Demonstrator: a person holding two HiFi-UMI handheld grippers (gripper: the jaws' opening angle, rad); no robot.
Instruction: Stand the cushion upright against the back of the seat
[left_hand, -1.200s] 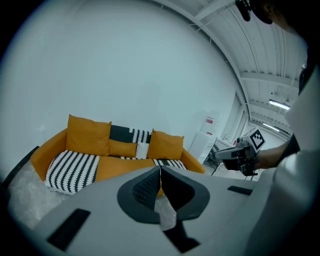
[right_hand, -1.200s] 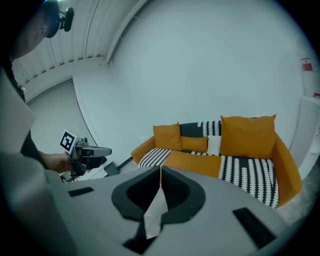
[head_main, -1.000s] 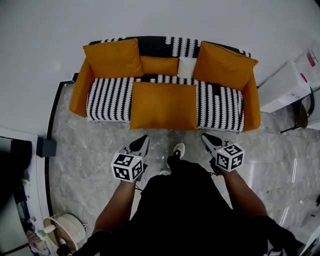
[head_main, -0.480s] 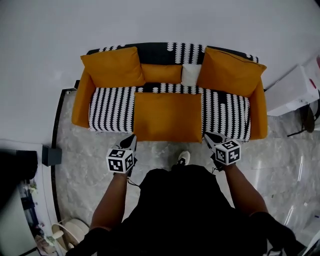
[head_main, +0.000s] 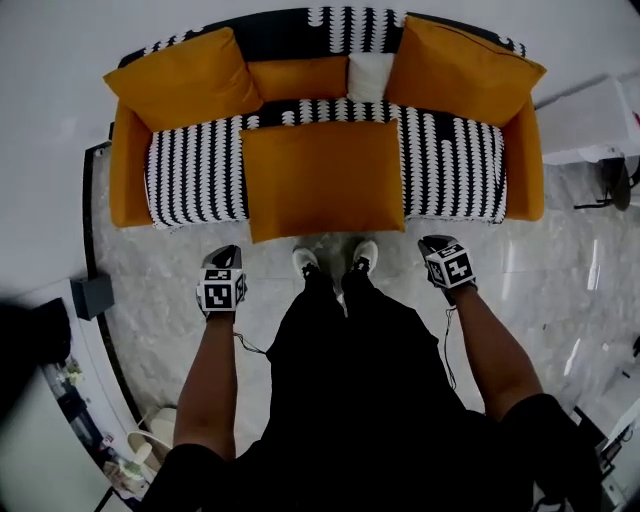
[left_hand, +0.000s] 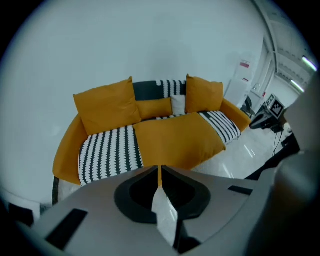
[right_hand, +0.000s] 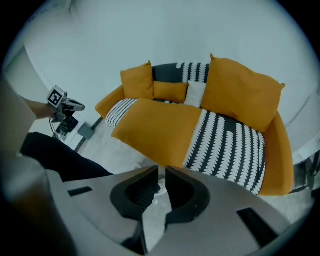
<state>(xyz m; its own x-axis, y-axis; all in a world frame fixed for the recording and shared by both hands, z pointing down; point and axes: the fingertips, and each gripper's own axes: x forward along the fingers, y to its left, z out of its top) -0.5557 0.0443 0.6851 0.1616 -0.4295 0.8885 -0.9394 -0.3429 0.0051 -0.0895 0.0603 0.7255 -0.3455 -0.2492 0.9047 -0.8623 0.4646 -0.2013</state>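
Orange and plain, the large square cushion (head_main: 322, 178) lies flat on the middle of the sofa (head_main: 190, 180), on its black-and-white striped seat, front edge overhanging. The left gripper (head_main: 222, 257) and right gripper (head_main: 436, 244) hang in front of the sofa, apart from it, each with its jaws together and empty.

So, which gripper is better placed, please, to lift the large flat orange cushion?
Left, marginally: the left gripper points straight at the large flat orange cushion; the right gripper aims just under its edge.
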